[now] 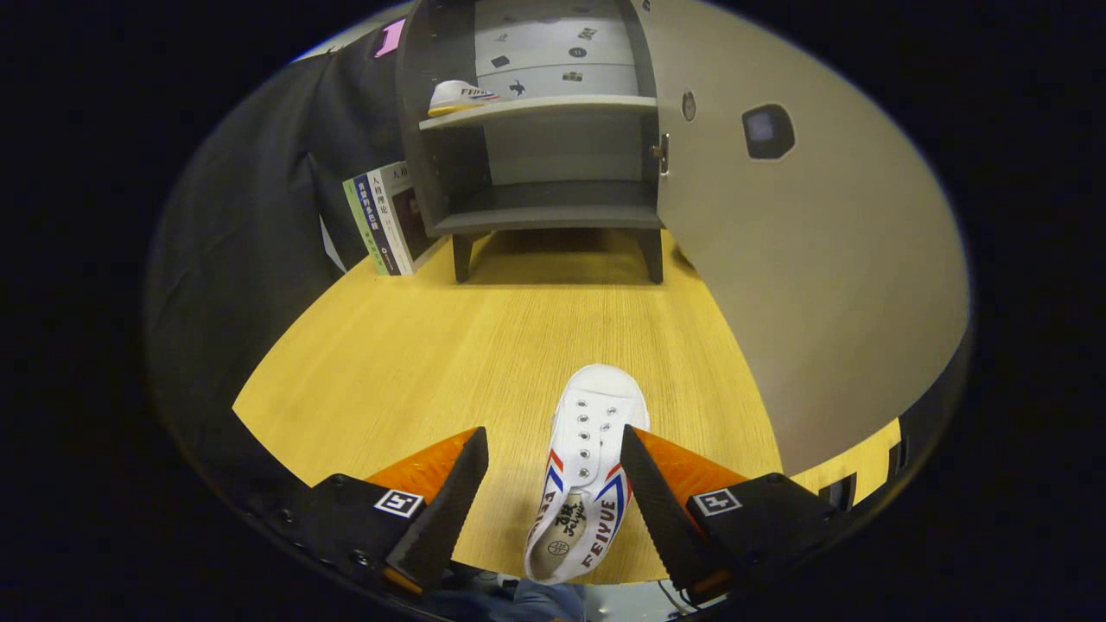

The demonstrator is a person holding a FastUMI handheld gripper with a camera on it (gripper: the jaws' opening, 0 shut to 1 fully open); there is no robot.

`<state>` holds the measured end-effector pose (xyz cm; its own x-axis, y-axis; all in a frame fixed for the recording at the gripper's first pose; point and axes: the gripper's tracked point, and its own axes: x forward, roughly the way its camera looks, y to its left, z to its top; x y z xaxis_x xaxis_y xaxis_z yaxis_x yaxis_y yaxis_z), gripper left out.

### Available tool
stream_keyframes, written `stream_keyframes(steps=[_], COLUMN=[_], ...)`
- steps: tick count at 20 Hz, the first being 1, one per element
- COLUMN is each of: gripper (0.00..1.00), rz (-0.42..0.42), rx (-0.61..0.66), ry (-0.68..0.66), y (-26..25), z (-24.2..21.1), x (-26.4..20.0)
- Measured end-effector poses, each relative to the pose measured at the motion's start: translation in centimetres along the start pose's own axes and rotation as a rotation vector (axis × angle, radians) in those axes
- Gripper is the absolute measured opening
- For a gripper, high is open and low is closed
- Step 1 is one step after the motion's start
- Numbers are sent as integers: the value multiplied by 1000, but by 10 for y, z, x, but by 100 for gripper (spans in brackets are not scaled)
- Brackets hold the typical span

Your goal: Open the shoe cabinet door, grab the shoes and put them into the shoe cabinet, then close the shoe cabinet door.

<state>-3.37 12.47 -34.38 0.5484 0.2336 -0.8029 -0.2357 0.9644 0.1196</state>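
Gripper view
Gripper (553, 471): fingers spread wide and low over the table, gripping nothing; both serrated inner faces show.
Shoe on the table (587, 471): a white canvas sneaker with red and blue stripes, lying between the 2 fingers but nearer the right one, whose inner edge sits just beside or touching its side (I cannot tell which); a clear gap separates it from the left finger.
Shoe's long axis: runs near to far, roughly along the fingers, leaning slightly right at the far end.
Shoe's heading: rounded toe points far, toward the cabinet; the open heel end is nearest, low between the fingers, insole visible.
Table (406, 345): light wood grain, bare between the shoe and the cabinet.
Shoe cabinet (544, 147): grey, on short legs, at the far end of the table, well apart from the shoe.
Cabinet door (804, 259): swung open to the right, its pale inner face toward the camera.
Upper shelf (570, 105): carries a second sneaker (458, 97) at its left end, lying crosswise.
Lower shelf (553, 216): nothing visible on it.
Books (384, 220): a few upright, leaning left of the cabinet.
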Motion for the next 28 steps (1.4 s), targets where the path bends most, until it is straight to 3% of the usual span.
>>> stream_keyframes(steps=[9,13,15,18,19,21,22,24,28], gripper=[96,93,82,52,52,39,28,5,2], rz=[22,-5,-57,-59,-63,-64,-54,-24,-36], rx=[31,7,-15,-18,-51,-115,-115,2,-14], ry=[169,195,202,213,217,213,201,204,190], y=[4,1,-11,-12,-13,-13,-11,1,-1], z=[-34,-40,-42,-44,-48,-45,-42,-45,-42], x=[35,44,45,48,49,48,49,51,52])
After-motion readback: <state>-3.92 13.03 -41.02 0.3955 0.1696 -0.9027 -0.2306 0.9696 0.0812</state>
